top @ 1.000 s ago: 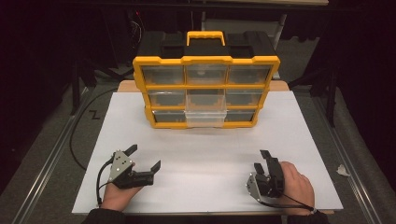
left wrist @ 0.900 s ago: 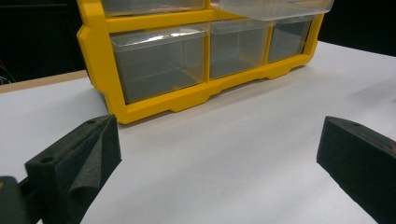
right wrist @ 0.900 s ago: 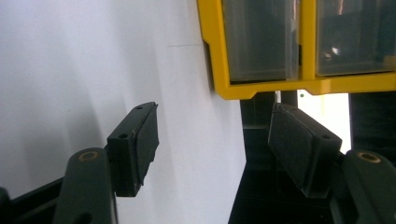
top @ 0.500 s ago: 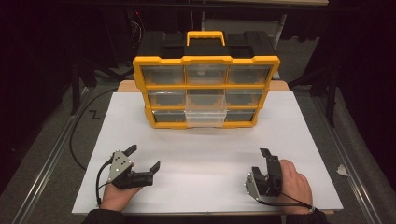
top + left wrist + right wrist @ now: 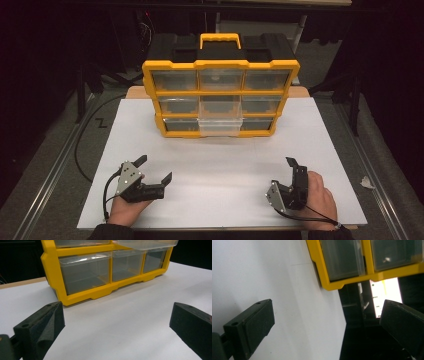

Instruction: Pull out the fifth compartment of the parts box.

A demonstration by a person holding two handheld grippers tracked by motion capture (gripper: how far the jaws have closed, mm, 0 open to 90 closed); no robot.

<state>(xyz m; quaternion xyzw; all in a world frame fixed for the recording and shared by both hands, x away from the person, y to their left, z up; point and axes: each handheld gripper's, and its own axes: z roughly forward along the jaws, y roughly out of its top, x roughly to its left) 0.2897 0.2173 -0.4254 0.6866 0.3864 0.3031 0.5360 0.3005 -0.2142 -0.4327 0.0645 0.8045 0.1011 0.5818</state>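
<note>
A yellow organizer with clear drawers and a yellow carry handle stands upright at the back of the white sheet. Its bottom middle drawer sticks out a little. My left gripper rests open at the front left, held in a hand and aimed toward the organizer. In the left gripper view its jaws stand wide apart with nothing between them. My right gripper lies open at the front right, turned on its side. In its own view the right gripper is empty, with the organizer's corner ahead.
The wooden table edge shows behind the sheet. A black cable curves along the left, beside a metal rail. A small crumpled white scrap lies off the sheet at the right. Dark surroundings ring the table.
</note>
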